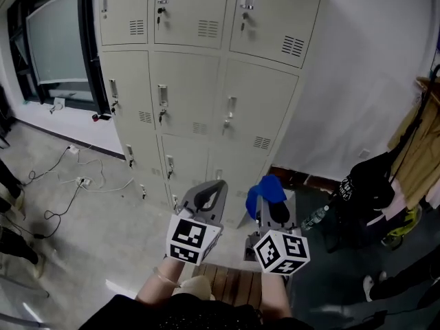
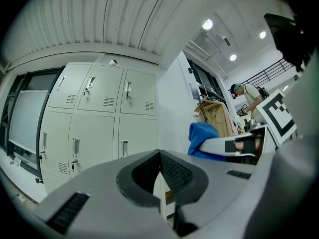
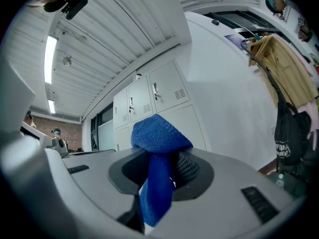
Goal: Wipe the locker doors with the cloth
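Right gripper (image 3: 164, 159): matte grey plastic jaws with ribbed dark pads, pinched on a nubbly blue cloth (image 3: 158, 139); its white cube with black square markers (image 1: 282, 251) sits nearest the person.
Left gripper (image 2: 159, 153): same grey build, jaws pressed together at the tips with nothing between them, just left of the right one.
Cloth shape: soft, a thick rounded fold bunched above the jaw tips, a narrow tail hanging down through the pad gap.
Cloth axis: long axis runs along the jaws; the folded end points far, toward the lockers, and the tail points near.
Cloth place: in the head view it (image 1: 267, 190) is held low, in front of the bottom-right doors, short of them.
Lockers: pale grey metal lockers (image 1: 185, 88), flat rectangular doors with louvred vents and upright chrome handles.
Right: plain white wall (image 1: 357, 81) and a hanging beige coat (image 3: 281, 68).
Left: loose cables (image 1: 75, 181) on the grey floor.
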A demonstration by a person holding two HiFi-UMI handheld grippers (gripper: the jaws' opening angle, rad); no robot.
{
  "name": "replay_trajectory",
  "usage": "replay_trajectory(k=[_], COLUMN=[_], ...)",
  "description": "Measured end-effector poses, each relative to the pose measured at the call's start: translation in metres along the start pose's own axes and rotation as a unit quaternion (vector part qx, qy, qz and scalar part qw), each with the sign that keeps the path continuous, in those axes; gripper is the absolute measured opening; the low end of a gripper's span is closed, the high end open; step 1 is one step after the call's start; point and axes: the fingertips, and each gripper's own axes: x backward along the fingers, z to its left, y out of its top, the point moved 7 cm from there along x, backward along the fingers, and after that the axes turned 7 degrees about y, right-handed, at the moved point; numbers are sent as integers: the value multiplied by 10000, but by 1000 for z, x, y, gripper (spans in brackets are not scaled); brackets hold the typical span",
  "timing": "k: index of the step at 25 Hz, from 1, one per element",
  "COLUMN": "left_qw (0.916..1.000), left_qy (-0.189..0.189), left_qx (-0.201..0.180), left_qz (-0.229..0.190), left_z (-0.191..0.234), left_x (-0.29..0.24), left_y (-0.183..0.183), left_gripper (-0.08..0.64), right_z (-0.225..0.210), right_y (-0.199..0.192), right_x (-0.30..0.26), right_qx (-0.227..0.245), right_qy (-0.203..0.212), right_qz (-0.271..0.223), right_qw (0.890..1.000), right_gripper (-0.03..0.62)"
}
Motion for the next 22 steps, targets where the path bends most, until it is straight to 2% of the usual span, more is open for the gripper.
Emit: replay_trajectory(k=[10,14,22], left_qw=[10000,9999,9996], left_qy=[2,-53,-133], left_qx=[82,162,151], left_qz=[0,0,-202], left_z=[31,46,91], left_x=[-63,-102,-191], left_y=[0,-5,12], left_gripper=[6,6,6], right_z=[-18,-35,-69], right_y=[1,-1,21], right_x=[-73,-109,-197], right_qx=[35,46,125], right_qy=[83,31,-1], right_qz=[-48,67,32], right_qw=[9999,10000,9999], right_gripper=[95,95,95])
